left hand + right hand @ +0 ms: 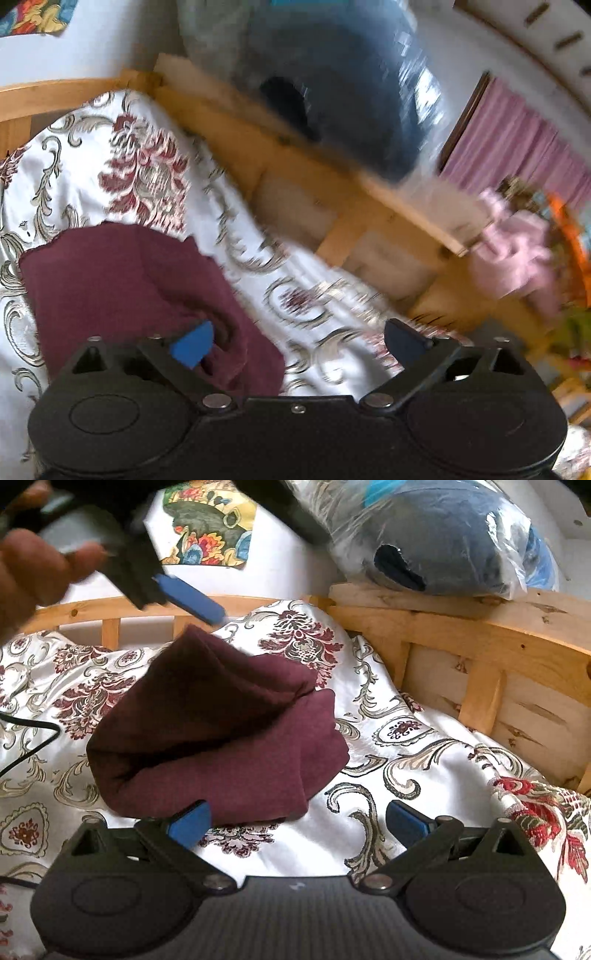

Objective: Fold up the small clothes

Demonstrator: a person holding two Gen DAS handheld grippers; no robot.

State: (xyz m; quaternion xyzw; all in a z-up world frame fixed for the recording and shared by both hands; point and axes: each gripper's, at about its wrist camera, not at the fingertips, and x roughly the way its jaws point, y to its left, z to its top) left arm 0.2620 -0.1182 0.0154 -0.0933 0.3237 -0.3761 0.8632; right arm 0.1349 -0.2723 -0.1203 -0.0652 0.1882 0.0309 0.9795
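A maroon garment (218,731) lies in a loosely folded heap on the floral bedspread (406,768). My right gripper (298,823) stands open just in front of the heap's near edge, with nothing between its pads. In the right wrist view a hand (22,572) holds the left gripper above the garment's far corner, where one of its blue fingers (192,598) shows. In the blurred left wrist view the left gripper (298,343) is open wide. Its left pad sits over the maroon garment (129,288) and grips no cloth.
A wooden bed rail (480,627) runs along the back and right. On it rests a clear plastic bag holding dark blue fabric (443,546). A black cable (33,746) lies on the bedspread at the left. A pink cloth (513,251) and a pink curtain (517,147) are beyond the rail.
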